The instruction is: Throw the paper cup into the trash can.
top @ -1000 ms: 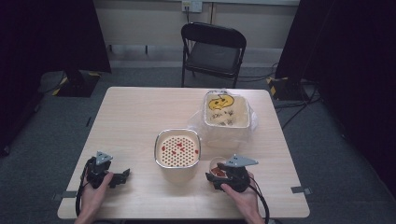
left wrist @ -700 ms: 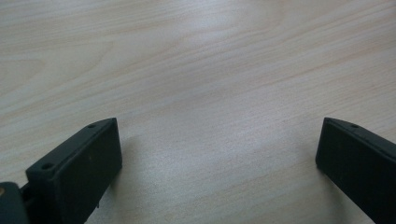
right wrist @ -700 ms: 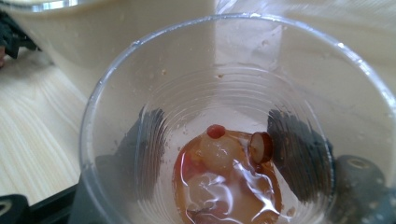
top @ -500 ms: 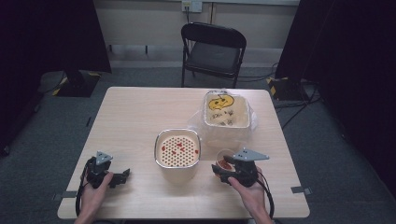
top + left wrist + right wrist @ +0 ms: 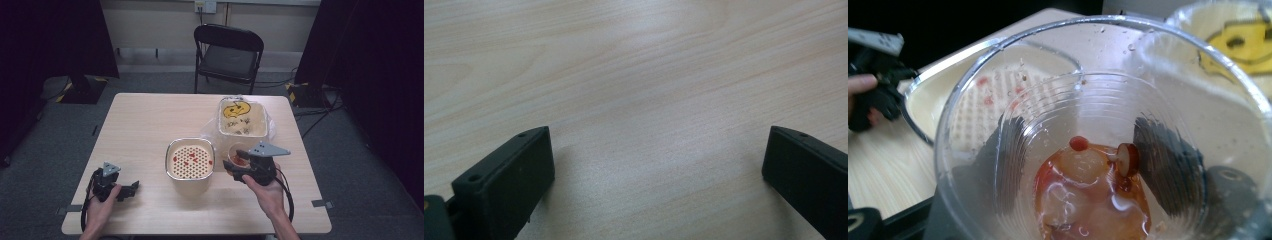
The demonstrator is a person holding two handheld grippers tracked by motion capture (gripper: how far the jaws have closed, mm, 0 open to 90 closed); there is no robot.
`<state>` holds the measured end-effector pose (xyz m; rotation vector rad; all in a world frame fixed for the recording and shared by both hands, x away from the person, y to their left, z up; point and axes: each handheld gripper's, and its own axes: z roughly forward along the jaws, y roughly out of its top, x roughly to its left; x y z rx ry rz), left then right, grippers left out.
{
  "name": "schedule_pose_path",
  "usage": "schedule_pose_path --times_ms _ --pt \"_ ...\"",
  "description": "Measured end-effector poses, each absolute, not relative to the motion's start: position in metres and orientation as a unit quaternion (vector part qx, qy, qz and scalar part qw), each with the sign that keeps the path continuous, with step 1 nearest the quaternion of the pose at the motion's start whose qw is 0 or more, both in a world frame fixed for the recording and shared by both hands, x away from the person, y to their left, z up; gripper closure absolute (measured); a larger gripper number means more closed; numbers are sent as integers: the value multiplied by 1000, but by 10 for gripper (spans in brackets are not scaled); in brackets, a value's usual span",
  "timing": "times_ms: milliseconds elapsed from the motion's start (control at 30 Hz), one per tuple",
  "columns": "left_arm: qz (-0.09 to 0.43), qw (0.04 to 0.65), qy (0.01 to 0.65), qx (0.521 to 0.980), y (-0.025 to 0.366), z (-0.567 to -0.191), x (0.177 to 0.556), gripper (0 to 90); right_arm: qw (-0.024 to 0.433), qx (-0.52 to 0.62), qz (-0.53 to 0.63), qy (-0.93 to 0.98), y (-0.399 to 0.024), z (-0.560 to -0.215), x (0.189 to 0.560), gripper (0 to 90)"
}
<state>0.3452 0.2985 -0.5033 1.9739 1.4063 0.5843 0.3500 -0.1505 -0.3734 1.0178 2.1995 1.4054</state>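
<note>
Movement first: we see the right hand-held gripper [image 5: 239, 167] carry its clear ribbed plastic cup [image 5: 1083, 145] rightward from the perforated strainer bowl [image 5: 190, 160], jaws clamping it. Reddish liquid pools inside. Left hand-held gripper [image 5: 131, 188] rests wide on the woodgrain tabletop [image 5: 649, 75].

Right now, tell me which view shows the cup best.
The right gripper view: the clear cup fills it, held between the jaws, red liquid pooled at its bottom. The high view shows it small, partly behind the right gripper. The left gripper view looks at bare table.
</note>
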Motion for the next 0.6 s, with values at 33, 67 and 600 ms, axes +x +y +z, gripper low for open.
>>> schedule_pose_path --times_ms 33,67,600 --pt "222 319 535 750 299 -503 345 0 171 357 497 773 -149 -370 352 384" --pt "222 318 535 751 299 -503 345 0 173 356 499 771 -147 -367 354 384" --pt "223 318 535 751 299 -503 345 0 237 344 543 729 -132 -337 392 396"
